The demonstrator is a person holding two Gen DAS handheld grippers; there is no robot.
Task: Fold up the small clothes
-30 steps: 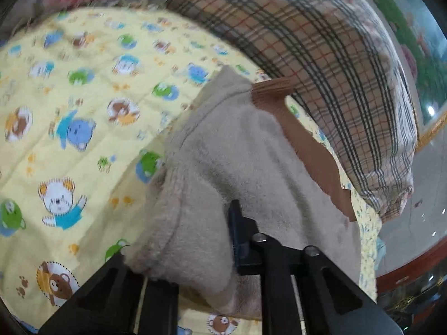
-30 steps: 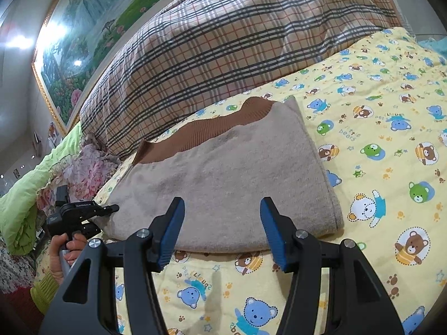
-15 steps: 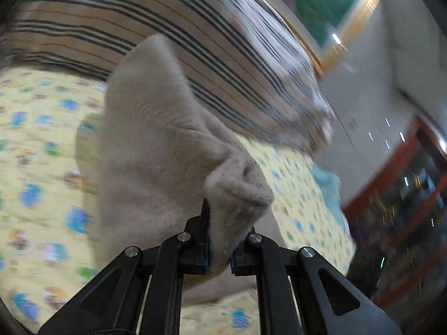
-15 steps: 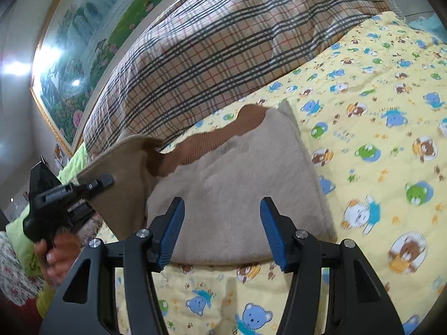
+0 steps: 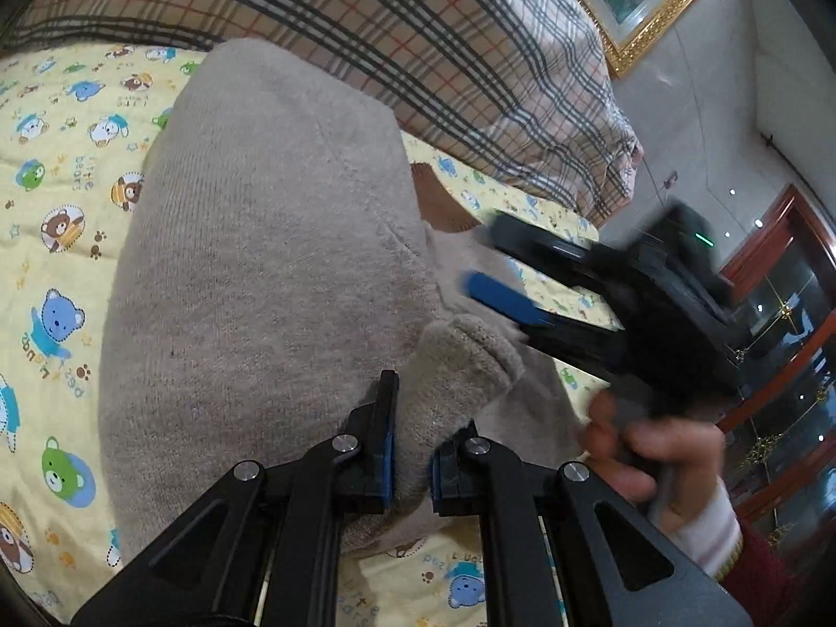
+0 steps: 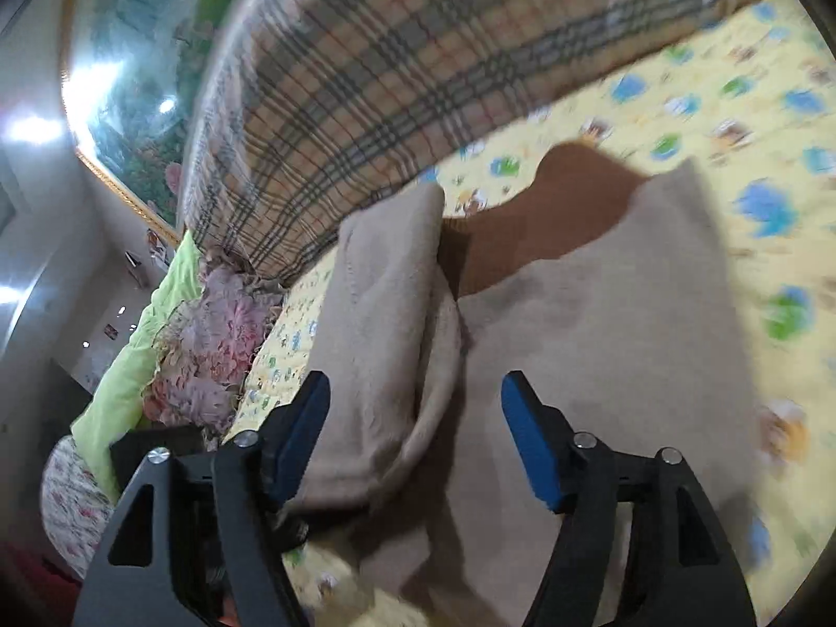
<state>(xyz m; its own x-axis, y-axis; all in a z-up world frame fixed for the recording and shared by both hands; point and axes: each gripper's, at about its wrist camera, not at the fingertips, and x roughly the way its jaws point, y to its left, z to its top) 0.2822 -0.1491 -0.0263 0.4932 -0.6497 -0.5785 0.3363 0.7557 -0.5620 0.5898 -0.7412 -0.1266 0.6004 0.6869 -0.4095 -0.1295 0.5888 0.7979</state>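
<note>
Left hand-held gripper [image 5: 410,462] pinched the sweater [image 5: 271,271] flap; I had the right hand-held gripper [image 6: 415,439] nearer, jaws opening around that lifted fold, its long axis running away from me.

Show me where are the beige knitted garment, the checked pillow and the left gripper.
beige knitted garment [image 5: 271,261]: left wrist view, folded-over body.
checked pillow [image 6: 397,73]: right wrist view, front face.
left gripper [image 5: 410,454]: left wrist view, between fingertips.

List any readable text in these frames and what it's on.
"little bears": printed on the yellow bedsheet, beside the cartoon animals, repeated across the pattern, some copies upside down.
Right wrist view: sheet print too blurred to read.
No text on the beige sweater.
</note>
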